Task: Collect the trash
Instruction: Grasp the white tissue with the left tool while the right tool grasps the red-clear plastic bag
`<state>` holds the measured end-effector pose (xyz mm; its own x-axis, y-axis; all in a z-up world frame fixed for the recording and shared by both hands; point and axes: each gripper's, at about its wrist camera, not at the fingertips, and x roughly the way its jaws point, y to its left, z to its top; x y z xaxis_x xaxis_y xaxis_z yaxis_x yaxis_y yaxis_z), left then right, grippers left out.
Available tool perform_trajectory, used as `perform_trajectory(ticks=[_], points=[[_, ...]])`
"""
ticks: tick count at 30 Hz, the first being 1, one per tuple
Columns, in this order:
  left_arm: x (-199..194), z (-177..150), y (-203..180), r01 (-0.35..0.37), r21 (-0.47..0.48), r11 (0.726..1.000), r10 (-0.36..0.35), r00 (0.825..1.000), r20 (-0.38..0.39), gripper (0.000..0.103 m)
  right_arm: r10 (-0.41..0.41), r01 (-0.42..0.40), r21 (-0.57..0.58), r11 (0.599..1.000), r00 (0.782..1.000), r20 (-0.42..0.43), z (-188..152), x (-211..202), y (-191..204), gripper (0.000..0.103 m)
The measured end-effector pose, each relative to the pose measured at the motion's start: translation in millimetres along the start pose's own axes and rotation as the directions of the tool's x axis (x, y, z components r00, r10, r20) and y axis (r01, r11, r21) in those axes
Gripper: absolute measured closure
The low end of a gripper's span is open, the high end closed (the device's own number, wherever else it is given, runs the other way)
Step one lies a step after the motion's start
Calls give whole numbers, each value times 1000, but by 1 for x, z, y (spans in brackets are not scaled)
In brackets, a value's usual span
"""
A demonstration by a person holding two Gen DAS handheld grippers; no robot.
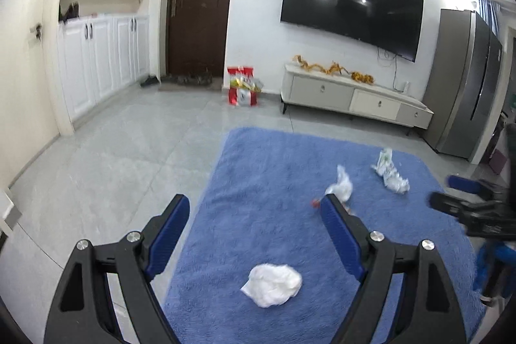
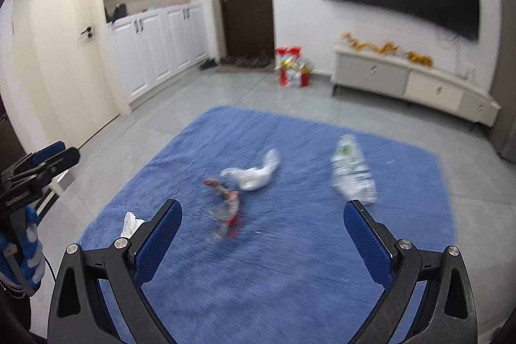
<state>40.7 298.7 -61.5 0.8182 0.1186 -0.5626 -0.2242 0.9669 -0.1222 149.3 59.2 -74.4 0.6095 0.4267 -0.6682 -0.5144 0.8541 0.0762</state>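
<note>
Left gripper [image 1: 254, 208]: jaws spread wide, holding nothing, hovering above the shaggy blue rug [image 1: 280, 157].
Right gripper [image 2: 261, 215]: jaws also wide apart and empty — over the same rug [image 2: 322, 263].
Crumpled white paper wad [image 1: 272, 284]: on the rug, framed between the left jaws, nearer than their tips; in the right view it peeks out behind the left-hand finger [image 2: 130, 223].
Twisted white plastic bag [image 1: 341, 186]: just beyond the tip of the left gripper's right-hand finger; ahead of the right jaws, past the wrapper [image 2: 258, 174].
Red-and-clear crinkled wrapper [image 2: 227, 208]: on the rug, framed between the right jaws, closer to the left-hand finger — blurred.
Crushed clear plastic bottle with a green label [image 2: 353, 173]: just beyond the tip of the right gripper's right-hand finger; to the right of the left jaws, farther out [image 1: 390, 171].
Red gift bags [image 1: 242, 86]: on the grey tile floor [image 1: 129, 150], far ahead by the wall.
</note>
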Motion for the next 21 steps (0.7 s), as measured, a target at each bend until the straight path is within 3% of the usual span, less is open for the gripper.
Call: perform_trajectory(ticks=[3, 8, 13, 16, 17, 18, 21], points=[[23, -20, 5, 46, -10, 999, -46, 996, -82, 20, 39, -38, 22, 999, 997, -67, -3, 49, 10, 11], [69, -54, -9, 89, 20, 996, -83, 971, -222, 20, 75, -65, 59, 996, 981, -177, -8, 119, 19, 26], [90, -75, -16, 100, 21, 995, -90, 956, -280, 21, 89, -69, 97, 993, 970, -225, -14, 156, 20, 40], [93, -83, -20, 113, 26, 993, -100, 947, -307, 45, 81, -64, 82, 995, 968, -236, -18, 158, 23, 68], [96, -86, -20, 120, 23, 992, -106, 940, -324, 54, 80, -64, 74, 995, 968, -238, -18, 159, 25, 73], [95, -87, -21, 116, 33, 993, -99, 942, -320, 58, 78, -64, 65, 996, 968, -239, -20, 158, 26, 83], [90, -85, -23, 143, 33, 989, -125, 938, -324, 79, 81, -71, 51, 996, 971, -224, -24, 148, 29, 89]])
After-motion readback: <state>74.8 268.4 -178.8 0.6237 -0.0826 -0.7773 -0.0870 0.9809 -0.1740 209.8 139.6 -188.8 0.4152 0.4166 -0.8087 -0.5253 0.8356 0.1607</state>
